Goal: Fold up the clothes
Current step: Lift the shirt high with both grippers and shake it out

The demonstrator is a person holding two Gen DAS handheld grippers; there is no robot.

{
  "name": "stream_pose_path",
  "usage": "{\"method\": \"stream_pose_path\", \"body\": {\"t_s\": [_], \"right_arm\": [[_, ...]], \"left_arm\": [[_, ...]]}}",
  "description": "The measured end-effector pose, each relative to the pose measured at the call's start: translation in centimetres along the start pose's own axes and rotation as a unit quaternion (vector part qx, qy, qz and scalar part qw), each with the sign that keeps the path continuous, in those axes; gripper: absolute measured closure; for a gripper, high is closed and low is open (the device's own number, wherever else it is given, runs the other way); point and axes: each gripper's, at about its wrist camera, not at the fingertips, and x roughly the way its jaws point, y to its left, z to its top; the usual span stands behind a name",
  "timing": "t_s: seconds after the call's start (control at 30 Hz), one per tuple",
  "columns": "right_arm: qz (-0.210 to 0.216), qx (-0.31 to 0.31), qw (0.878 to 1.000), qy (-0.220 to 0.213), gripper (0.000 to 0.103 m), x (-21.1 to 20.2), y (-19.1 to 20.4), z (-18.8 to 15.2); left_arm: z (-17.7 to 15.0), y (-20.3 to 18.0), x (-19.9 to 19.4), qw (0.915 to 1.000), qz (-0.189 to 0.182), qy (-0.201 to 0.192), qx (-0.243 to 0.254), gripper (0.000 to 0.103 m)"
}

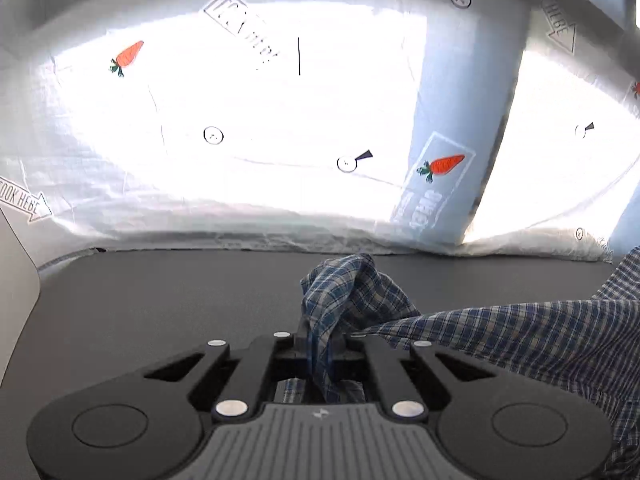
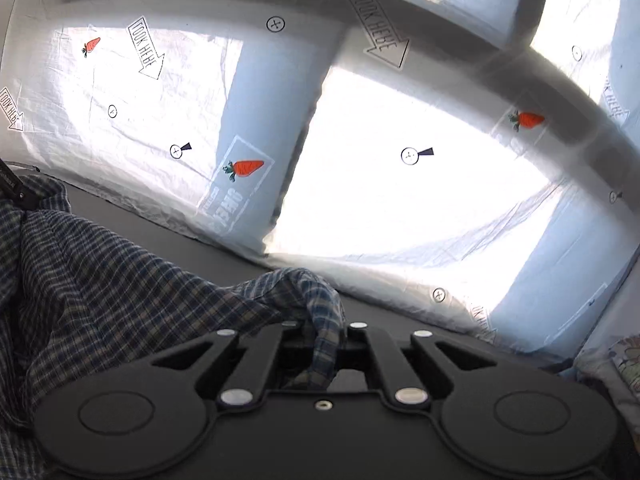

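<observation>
Left wrist: the left gripper (image 1: 320, 344) is clamped on a bunched edge of the plaid shirt (image 1: 500, 340), which trails away to its right over the dark table (image 1: 160, 300).

Right wrist: the right gripper (image 2: 320, 338) pinches another edge; the shirt spreads leftward. It looks soft, light and limp, so hems or corners seem the best holds.

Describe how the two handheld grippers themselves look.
Both are matte black, with two round discs at the base and angled linkage arms set with silver rivets. The left gripper has a grey ribbed plate with a small logo; the right gripper has a plain black plate with one brass screw.
</observation>
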Motion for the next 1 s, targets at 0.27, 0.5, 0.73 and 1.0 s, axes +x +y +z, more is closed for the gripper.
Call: {"method": "stream_pose_path", "body": {"t_s": [0.27,0.5,0.73,1.0], "right_arm": [[-0.179,-0.012,0.950,-0.255,0.101,-8.3,-7.1,9.8],[-0.226,-0.009,0.894,-0.386,0.101,-17.6,-11.8,14.7],[-0.237,-0.016,0.855,-0.462,0.101,-25.0,-14.2,15.5],[-0.184,0.006,0.871,-0.456,0.100,-24.6,-14.8,15.7]], "left_arm": [[7.7,-2.3,-19.7,0.9556,-0.005,-0.293,-0.028,0.098],[6.9,-4.0,-32.7,0.9054,-0.023,-0.423,-0.030,0.098],[3.0,-3.9,-41.0,0.8731,-0.047,-0.482,-0.052,0.098],[1.2,-4.5,-40.5,0.8847,-0.016,-0.463,-0.052,0.098]]}}
